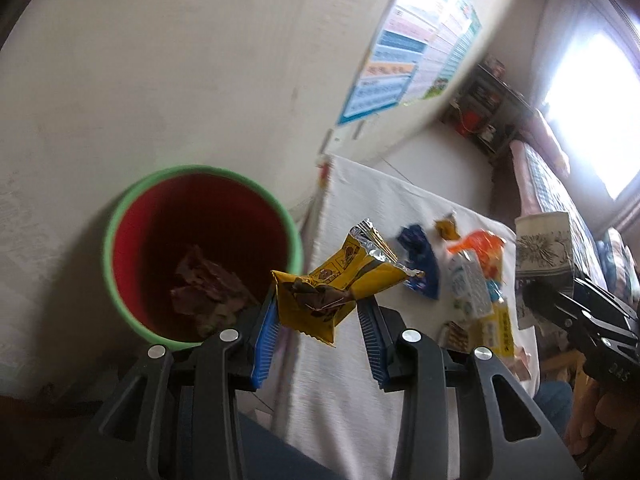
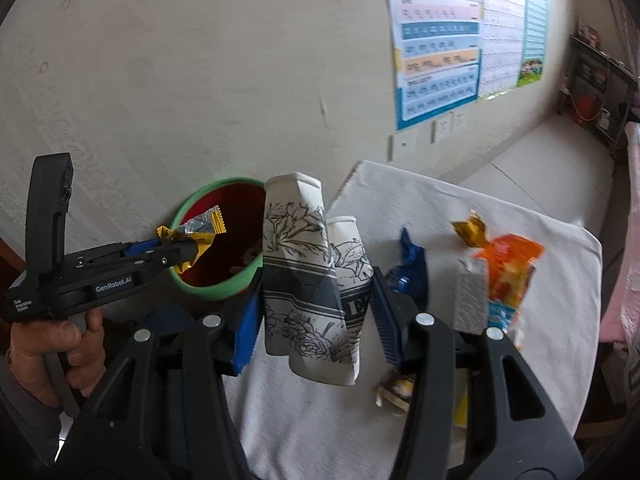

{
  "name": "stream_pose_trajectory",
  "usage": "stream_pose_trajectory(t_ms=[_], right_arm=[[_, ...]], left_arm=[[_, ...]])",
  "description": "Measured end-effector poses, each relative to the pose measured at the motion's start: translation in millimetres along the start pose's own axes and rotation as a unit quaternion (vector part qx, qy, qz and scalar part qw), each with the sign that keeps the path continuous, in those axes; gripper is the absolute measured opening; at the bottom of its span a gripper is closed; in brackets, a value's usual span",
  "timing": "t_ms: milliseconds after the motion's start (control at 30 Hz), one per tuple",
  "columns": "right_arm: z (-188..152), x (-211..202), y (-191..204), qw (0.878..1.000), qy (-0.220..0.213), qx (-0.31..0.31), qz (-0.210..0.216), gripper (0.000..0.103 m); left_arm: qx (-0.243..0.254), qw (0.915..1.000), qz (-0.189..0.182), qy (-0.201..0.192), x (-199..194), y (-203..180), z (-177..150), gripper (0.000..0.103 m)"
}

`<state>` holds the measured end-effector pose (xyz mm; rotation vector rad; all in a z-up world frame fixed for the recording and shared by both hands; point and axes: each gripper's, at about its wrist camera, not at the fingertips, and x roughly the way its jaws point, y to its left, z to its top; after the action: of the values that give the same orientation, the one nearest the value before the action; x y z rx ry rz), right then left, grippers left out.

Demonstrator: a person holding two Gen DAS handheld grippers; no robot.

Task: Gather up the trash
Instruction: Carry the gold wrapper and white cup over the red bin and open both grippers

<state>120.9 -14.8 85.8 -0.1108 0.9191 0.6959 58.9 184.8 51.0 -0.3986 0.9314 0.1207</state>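
- Trash item one: crumpled yellow foil snack wrapper (image 1: 340,284) with silver inner lining, clamped between the blue ribbed pads (image 1: 266,332) of the left gripper (image 1: 316,320); jaws pressed onto its creased lower part, upper end sticking free.
- From the right wrist view the same wrapper hangs over the near rim of the round bin (image 1: 124,292), which has a light green outside and a red inside.
- Bin stands on the floor against the pale wall, just beside the left edge of the table (image 2: 560,320) covered in white cloth. Crumpled brownish scraps (image 1: 208,284) lie at its bottom.
- Trash item two: two crushed white paper cups (image 2: 308,280) with black floral line drawing and a grey band, held side by side in the right gripper (image 2: 316,312); its jaws are closed on the pair, blue pads at both flanks.
- Cups sit above the table's left edge, next to the bin, not over its mouth.
- Remaining on the cloth, toward the far right corner: dark blue wrapper (image 2: 412,268), small yellow candy wrapper (image 2: 470,228), orange packet (image 2: 512,268), white carton (image 2: 472,300). More yellow packaging near the right edge, blurred.
- Person's hand (image 2: 60,348) grips the left tool's black handle.
- Coloured charts (image 2: 440,40) hang on the wall.
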Motion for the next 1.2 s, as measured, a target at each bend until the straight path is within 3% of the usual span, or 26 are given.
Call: stream_pose_trajectory(t_ms=[533,1067,1100,1133,1200], right_arm=[[54,72,77,0.996,0.010,-0.062,0.058,0.049],[74,147,122,0.991,0.044,-0.090,0.086,0.051],[74,149,123,0.991,0.044,-0.092,0.085,0.052],[76,152,123,0.991,0.045,-0.093,0.082,0.062],[75,153,123,0.991,0.045,-0.094,0.079,0.073]], left_arm=[[-0.082,0.9962,0.026,-0.016,-1,93,17,0.036],[-0.105,0.9937,0.035,-0.017,13,145,40,0.038],[-0.105,0.9938,0.034,-0.016,14,146,41,0.039],[-0.106,0.9937,0.033,-0.014,16,147,42,0.043],[-0.114,0.9928,0.033,-0.018,17,149,44,0.065]])
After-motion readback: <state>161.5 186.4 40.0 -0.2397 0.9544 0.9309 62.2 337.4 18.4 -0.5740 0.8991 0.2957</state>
